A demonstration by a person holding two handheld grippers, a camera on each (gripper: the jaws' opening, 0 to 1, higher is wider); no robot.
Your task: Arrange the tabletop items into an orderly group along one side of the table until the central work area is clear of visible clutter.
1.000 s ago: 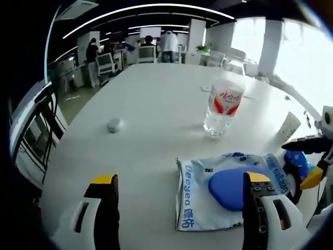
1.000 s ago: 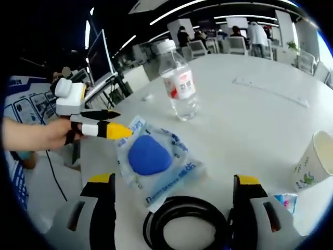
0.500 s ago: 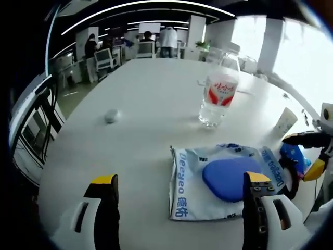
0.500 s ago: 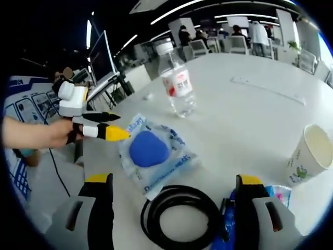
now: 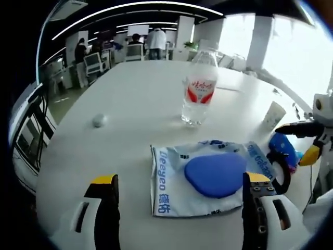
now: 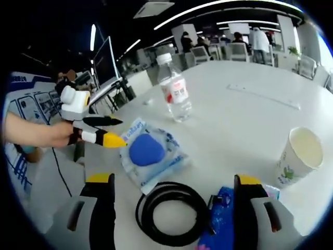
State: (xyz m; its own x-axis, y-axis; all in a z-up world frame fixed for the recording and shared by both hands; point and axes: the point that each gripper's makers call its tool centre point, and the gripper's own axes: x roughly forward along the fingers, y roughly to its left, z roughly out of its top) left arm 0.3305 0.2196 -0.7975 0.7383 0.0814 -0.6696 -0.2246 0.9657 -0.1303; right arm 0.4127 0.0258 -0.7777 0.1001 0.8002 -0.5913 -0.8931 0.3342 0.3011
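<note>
You pulled both open, empty hand-held grippers, left (image 5: 177, 208) and right (image 6: 171, 208), back | wipes packet (image 5: 208, 176), cable coil (image 6: 170, 212) untouched near surface (image 5: 145, 104) edge | clutter remained.

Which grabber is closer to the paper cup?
Right. The right gripper has the paper cup just ahead, beside one jaw; the left gripper hovers across the table by the blue packet.
</note>
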